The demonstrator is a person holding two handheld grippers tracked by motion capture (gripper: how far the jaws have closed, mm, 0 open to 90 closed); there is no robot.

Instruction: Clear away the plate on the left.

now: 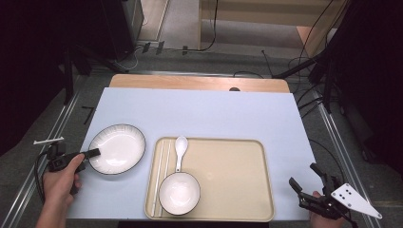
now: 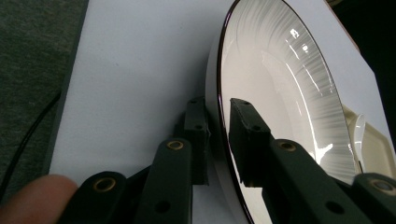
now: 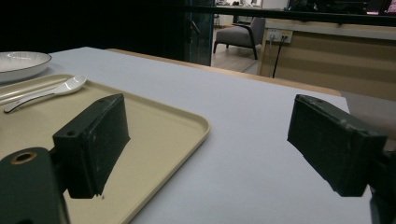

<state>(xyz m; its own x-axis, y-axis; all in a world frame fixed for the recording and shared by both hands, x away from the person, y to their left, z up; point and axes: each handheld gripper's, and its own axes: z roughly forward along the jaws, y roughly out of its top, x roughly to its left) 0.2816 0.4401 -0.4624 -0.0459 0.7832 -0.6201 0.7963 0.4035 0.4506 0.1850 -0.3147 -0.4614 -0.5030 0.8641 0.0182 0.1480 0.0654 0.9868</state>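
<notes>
1. The left tool [image 1: 93,153] straddles the near-left rim of the white plate [image 1: 117,148] on the desk [image 1: 214,114] — its pads seem to pinch the rim, though contact is hard to judge.
2. The right tool [image 1: 305,179] hangs open and empty — right of the tray [image 1: 237,180].

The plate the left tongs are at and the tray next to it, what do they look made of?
Plate: probably glazed ceramic, going by its glossy white surface with sharp light reflections, fine ribbing and a thin dark rim. Tray: likely plastic, being plain beige and matte with rounded corners and a low moulded lip.
</notes>
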